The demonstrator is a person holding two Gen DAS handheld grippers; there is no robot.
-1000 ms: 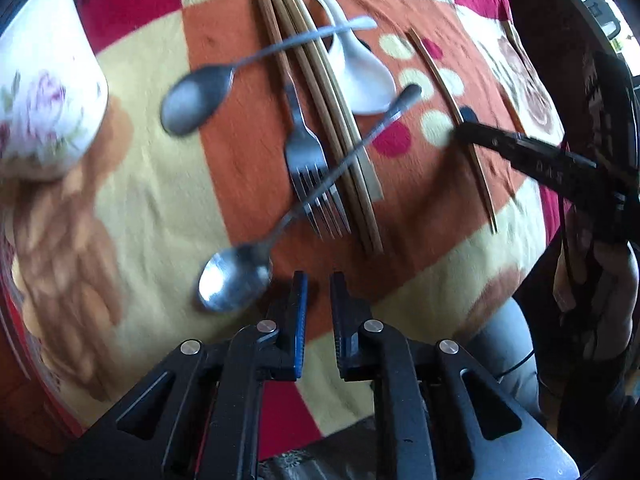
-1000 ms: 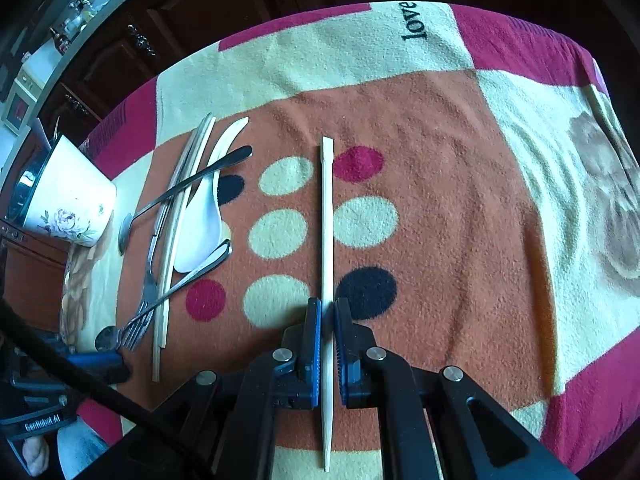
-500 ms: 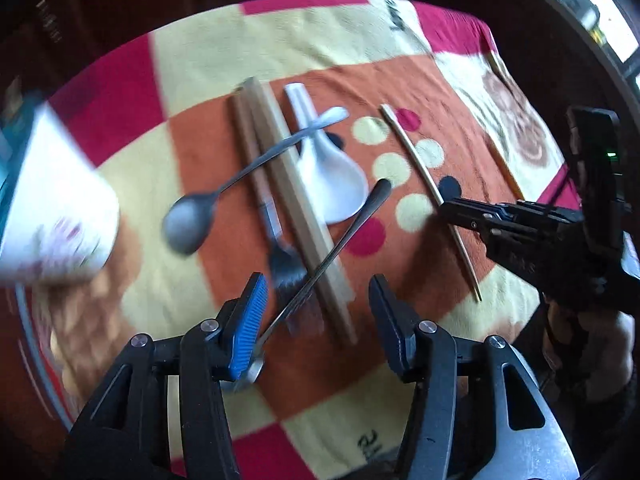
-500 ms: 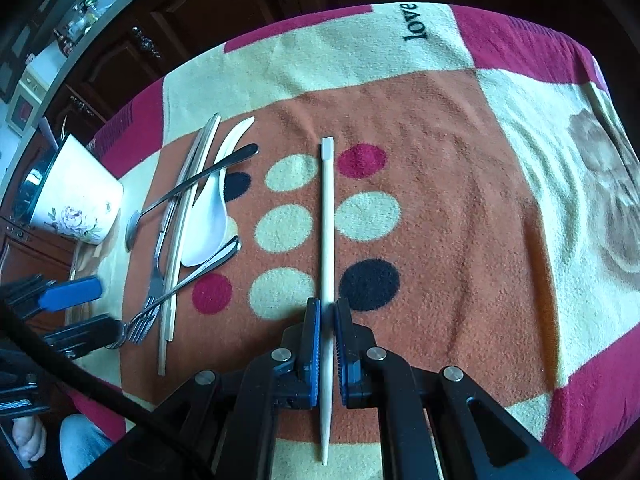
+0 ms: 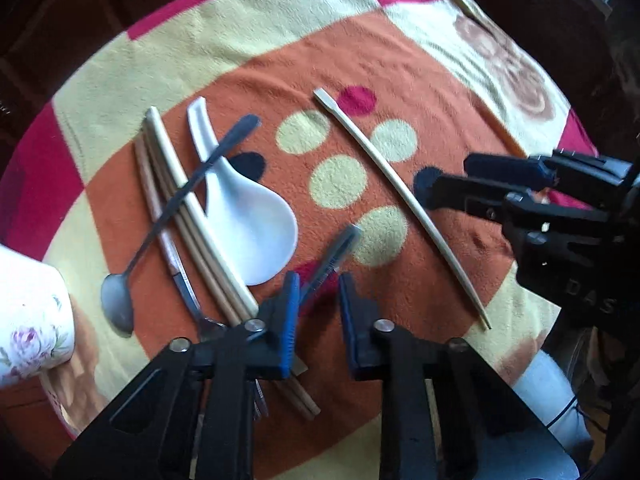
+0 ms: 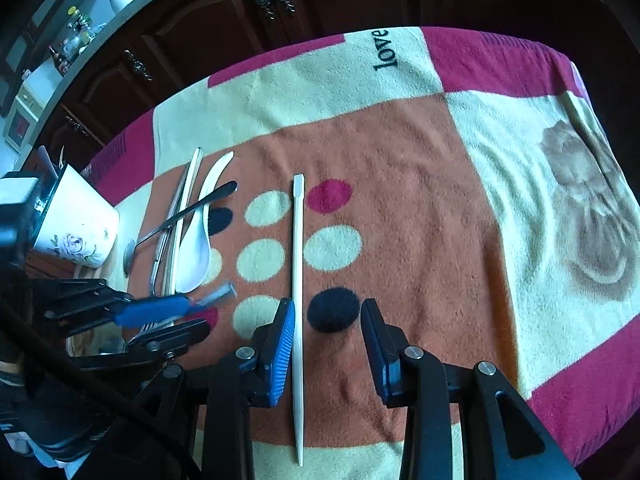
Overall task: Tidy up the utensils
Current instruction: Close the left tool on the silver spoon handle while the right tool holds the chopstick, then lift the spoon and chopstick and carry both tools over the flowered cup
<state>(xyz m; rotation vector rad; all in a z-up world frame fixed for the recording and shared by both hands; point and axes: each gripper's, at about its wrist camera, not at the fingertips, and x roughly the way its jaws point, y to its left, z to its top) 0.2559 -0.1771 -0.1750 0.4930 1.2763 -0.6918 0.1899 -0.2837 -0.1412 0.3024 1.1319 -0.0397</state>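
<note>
My left gripper [image 5: 318, 286] is open around the handle of a metal spoon [image 5: 334, 250], which looks blurred and tilted up; the spoon also shows in the right wrist view [image 6: 218, 293]. Left of it lie a white ceramic spoon [image 5: 250, 222], a second metal spoon [image 5: 176, 208], a fork [image 5: 188, 296] and several wooden chopsticks [image 5: 192, 220]. My right gripper [image 6: 328, 314] is open over the blanket, with a single chopstick [image 6: 298, 280] lying just inside its left finger; this chopstick also shows in the left wrist view [image 5: 400, 192].
A white flowered holder [image 6: 74, 220] stands at the blanket's left edge, also in the left wrist view [image 5: 28, 320]. The patterned blanket [image 6: 440, 220] covers the table. Dark wooden cabinets [image 6: 240, 20] stand behind. Another chopstick [image 5: 486, 26] lies at the far right edge.
My right gripper has opened and let go of the single chopstick. My left gripper has moved forward and narrowed around the near spoon's handle, which has lifted and blurred.
</note>
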